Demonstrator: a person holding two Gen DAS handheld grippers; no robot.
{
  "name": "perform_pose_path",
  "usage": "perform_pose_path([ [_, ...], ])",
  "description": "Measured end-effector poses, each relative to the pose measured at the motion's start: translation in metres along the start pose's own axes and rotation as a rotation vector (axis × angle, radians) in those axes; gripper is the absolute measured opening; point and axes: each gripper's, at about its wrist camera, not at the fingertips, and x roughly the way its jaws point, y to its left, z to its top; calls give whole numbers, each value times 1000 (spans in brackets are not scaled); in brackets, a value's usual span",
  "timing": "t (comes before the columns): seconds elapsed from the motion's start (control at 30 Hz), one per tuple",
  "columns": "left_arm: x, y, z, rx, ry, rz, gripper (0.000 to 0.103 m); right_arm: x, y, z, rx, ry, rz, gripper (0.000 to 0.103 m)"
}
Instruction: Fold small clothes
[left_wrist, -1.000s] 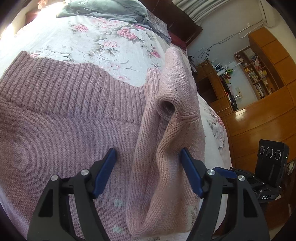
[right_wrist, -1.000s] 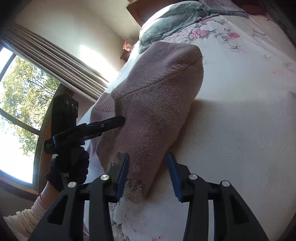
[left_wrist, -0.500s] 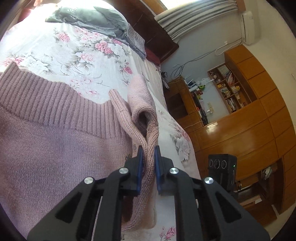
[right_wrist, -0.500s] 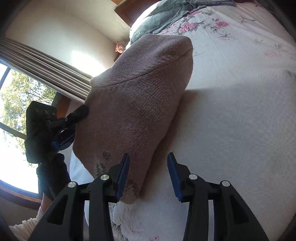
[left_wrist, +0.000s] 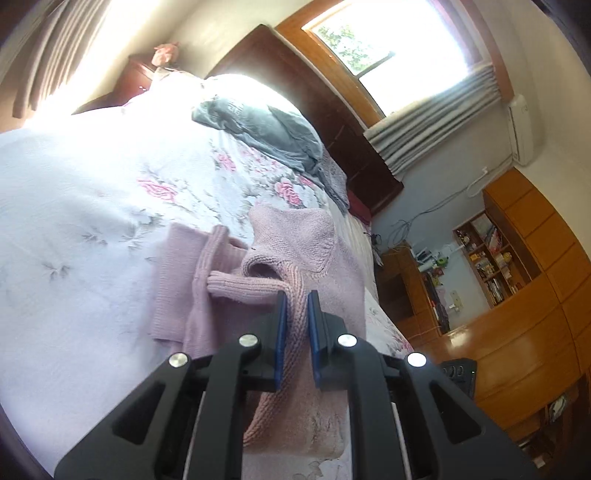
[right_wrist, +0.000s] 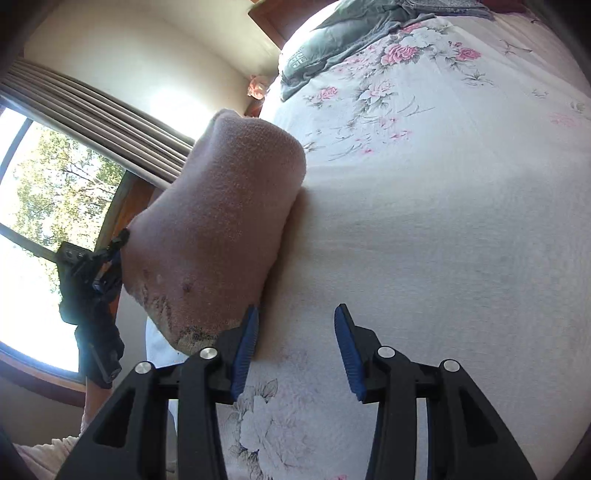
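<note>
Through the left wrist camera, my left tongs are clamped on a ribbed edge of the pink sweater, which hangs bunched and partly lifted off the bed. The rest of the knit drapes down onto the floral cover. My worry here is the thin bite: only a narrow strip sits between the pads, so a quick pull could slide it free, or drag the lower layers into a crooked fold. Open cover lies to the left; the grey clothes near the headboard are well apart.

Through the right wrist camera, my right tongs stand apart, holding nothing, the left pad touching or just beside the sweater's lower corner. Plenty of bare bed spreads ahead and rightward. The bed's edge lies close on the left, so cloth could slip over it.
</note>
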Motion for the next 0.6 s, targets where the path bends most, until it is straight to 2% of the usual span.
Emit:
perform_pose_path([
  [0.13, 11, 40, -15, -39, 69, 72, 10, 21, 30, 0, -46, 42, 27, 49],
  [0.27, 21, 52, -27, 21, 80, 154, 10, 49, 58, -10, -89, 98, 52, 52],
  [0.37, 20, 56, -28, 19, 98, 158, 14, 69, 70, -20, -101, 145, 57, 53],
  [0.4, 16, 53, -28, 32, 99, 164, 16, 75, 71, -23, -100, 158, 57, 54],
  [0.47, 7, 45, -31, 77, 95, 198, 31, 86, 71, -29, -91, 182, 42, 59],
  [0.5, 2, 42, -32, 95, 95, 213, 36, 89, 70, -32, -87, 192, 33, 61],
  [0.57, -4, 37, -38, 113, 113, 215, 45, 98, 65, -36, -78, 205, 24, 62],
  [0.6, -4, 37, -43, 122, 127, 213, 46, 100, 63, -38, -73, 210, 22, 59],
])
